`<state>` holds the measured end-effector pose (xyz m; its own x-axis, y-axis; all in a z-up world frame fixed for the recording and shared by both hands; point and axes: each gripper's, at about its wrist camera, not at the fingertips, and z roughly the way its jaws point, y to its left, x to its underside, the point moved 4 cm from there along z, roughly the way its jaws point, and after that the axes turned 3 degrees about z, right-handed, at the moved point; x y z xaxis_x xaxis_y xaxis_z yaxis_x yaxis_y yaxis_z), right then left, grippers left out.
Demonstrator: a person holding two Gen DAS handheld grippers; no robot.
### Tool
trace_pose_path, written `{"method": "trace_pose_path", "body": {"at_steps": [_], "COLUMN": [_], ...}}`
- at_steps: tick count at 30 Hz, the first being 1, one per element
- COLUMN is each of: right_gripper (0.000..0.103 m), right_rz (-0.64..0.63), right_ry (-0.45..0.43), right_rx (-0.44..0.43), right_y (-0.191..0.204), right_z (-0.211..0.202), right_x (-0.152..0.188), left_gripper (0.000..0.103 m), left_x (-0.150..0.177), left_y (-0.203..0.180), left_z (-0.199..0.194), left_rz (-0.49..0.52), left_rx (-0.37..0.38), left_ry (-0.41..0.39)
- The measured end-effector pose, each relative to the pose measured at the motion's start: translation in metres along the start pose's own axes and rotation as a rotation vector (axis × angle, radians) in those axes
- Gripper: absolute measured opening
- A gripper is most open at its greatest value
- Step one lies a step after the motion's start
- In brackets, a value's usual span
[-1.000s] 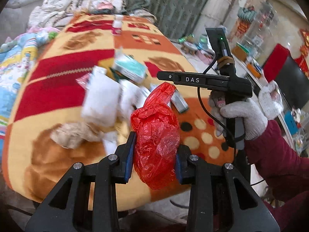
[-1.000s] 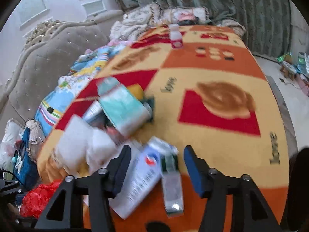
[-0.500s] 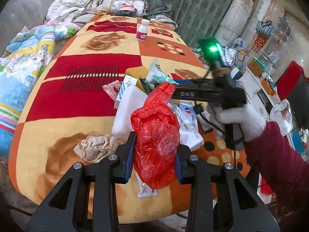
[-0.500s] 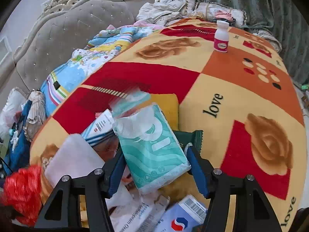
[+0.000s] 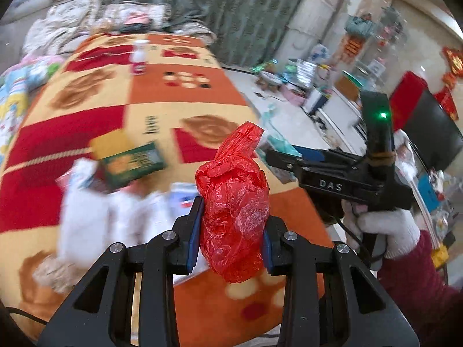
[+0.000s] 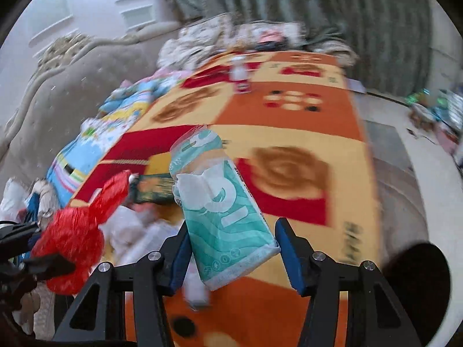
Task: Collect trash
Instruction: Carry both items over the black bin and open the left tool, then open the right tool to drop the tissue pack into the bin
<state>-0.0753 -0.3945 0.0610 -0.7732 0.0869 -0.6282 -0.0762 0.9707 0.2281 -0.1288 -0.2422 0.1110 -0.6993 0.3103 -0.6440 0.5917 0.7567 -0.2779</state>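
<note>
A crumpled red plastic bag [image 5: 234, 202] stands upright between the blue pads of my left gripper [image 5: 231, 219], which is shut on it. In the right wrist view the same bag [image 6: 72, 237] shows at the lower left. My right gripper [image 6: 231, 240] is shut on a teal tissue pack [image 6: 222, 202] and holds it tilted above the blanket. From the left wrist view, the right gripper [image 5: 285, 157] sits to the right of the bag, held by a white-gloved hand [image 5: 385, 231]. More trash lies blurred on the blanket: a green packet [image 5: 130, 162] and white wrappers [image 5: 84, 217].
An orange, red and yellow blanket [image 5: 173, 92] covers the surface. A small white bottle [image 5: 139, 57] stands at its far end. A padded sofa [image 6: 58, 86] runs along the left, with bedding piled on it. Right of the blanket is floor with cluttered items [image 5: 289, 78].
The right gripper has lifted the teal tissue pack off the trash pile and swung right. The left gripper, still shut on the red bag, has also moved right along the blanket.
</note>
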Motion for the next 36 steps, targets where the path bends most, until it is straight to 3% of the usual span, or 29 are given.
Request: {"method": "trace_pose_path", "body": {"at_steps": [11,15,18,21,22,24,27,36], "right_gripper": [0.054,0.054,0.054,0.059,0.065,0.074,0.075,0.075], "right_rz": [0.292,0.358,0.416,0.445,0.449,0.451,0.446,0.397], "right_ry": [0.017,0.029,0.025,0.015,0.011,0.005,0.005,0.002], "right_rx": [0.260,0.306,0.315,0.322,0.325,0.328,0.326,0.279], "right_y": [-0.173,-0.208,-0.228,-0.241,-0.243,-0.245,-0.244,-0.215], "right_z": [-0.071,-0.079,-0.080,-0.083,-0.083,-0.082,-0.081,-0.071], "right_x": [0.072,0.093,0.106,0.115,0.116,0.117,0.120,0.110], "left_gripper": [0.033,0.034,0.039,0.055,0.057,0.060,0.060,0.060], "left_x": [-0.025,-0.029,-0.031,-0.035,-0.036,-0.038,-0.037,-0.027], "left_y": [-0.134,-0.163,-0.175,-0.176,-0.175,-0.172,-0.169,-0.145], "left_z": [0.092,0.124,0.148,0.162,0.164,0.166,0.164,0.140], "left_rz": [0.127,0.151,0.138,0.084,0.070,0.050,0.051,0.118], "left_rx": [0.124,0.153,0.219,0.258,0.266,0.281,0.268,0.089], "left_ry": [0.089,0.115,0.137,0.146,0.143,0.143,0.153,0.110]}}
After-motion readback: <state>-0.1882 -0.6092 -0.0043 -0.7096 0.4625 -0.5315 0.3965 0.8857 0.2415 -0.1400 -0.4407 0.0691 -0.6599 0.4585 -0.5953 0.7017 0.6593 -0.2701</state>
